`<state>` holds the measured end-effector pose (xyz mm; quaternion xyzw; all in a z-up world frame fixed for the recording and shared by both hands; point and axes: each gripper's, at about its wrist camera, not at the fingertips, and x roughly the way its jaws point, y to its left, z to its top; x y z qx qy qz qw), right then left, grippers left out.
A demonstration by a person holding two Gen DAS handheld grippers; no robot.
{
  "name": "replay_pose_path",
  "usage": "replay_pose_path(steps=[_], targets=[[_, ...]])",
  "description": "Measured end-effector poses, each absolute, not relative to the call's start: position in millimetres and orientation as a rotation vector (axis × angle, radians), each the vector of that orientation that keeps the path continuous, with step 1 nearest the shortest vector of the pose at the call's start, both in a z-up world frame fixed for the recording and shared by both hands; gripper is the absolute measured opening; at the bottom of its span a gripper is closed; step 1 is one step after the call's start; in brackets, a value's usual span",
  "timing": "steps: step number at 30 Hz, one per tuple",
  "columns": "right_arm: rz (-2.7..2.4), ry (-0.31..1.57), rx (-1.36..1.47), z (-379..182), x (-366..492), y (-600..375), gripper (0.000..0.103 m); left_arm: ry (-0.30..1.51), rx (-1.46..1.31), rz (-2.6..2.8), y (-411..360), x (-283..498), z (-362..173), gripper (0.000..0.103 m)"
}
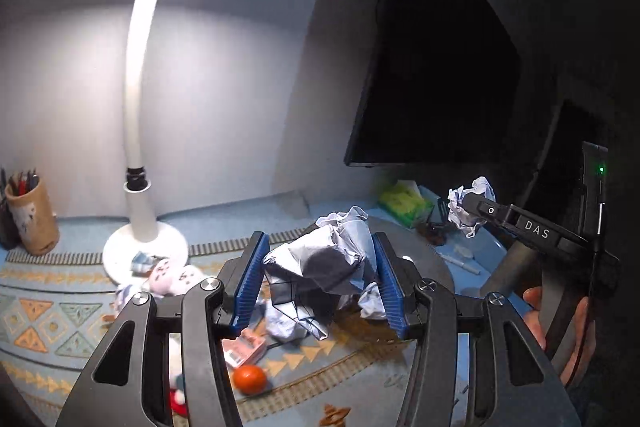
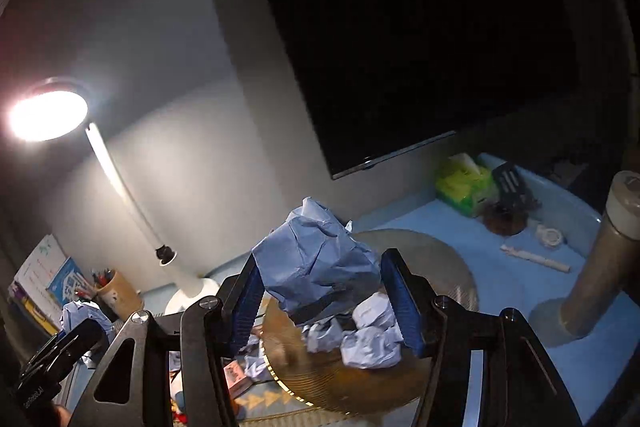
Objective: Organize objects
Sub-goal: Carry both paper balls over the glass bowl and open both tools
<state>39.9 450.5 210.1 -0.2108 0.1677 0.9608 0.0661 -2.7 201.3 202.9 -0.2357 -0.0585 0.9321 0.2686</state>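
While each gripper, left (image 1: 320,283) and right (image 2: 322,301), clamped a crumpled paper wad (image 1: 320,263), the lamp (image 1: 140,131) glared at 11 o'clock over the blue patterned tablecloth (image 1: 52,311), dark screen (image 1: 432,67) at 1.

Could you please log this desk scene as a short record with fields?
left gripper: shut on a crumpled paper ball, raised off the desk
right gripper: shut on another crumpled paper ball
below: more paper wads on a round gold mat
lamp: lit, white, on the patterned desk mat
other items: orange fruit, pen holder, green tissue pack, dark monitor
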Motion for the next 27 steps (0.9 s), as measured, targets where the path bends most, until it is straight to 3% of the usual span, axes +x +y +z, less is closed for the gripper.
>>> replay_pose_path(steps=[9,18,20,21,22,23,27], targets=[[2.762,0.526,-0.706,175.4,12.5,500.6,0.057,-0.139,-0.761,2.445,280.0,-59.7,141.8,0.049],[2.704,0.575,-0.821,130.0,-19.5,521.8,0.057,-0.036,-0.824,2.424,315.4,-68.3,97.8,0.051],[2.699,0.597,-0.821,123.8,-25.8,525.1,0.059,-0.055,-0.853,2.386,315.5,-70.9,93.1,0.059],[2.699,0.600,-0.815,122.2,-28.6,526.5,0.068,-0.071,-0.870,2.358,314.8,-72.6,90.7,0.065],[2.696,0.599,-0.812,119.7,-31.7,528.2,0.075,-0.091,-0.880,2.347,313.8,-73.6,89.1,0.082],[2.685,0.599,-0.820,117.2,-34.2,530.0,0.082,-0.118,-0.873,2.358,310.4,-73.8,88.5,0.092],[2.721,0.679,-0.831,112.4,-29.2,532.6,0.081,-0.162,-0.854,2.375,299.3,-71.6,92.1,0.093]])
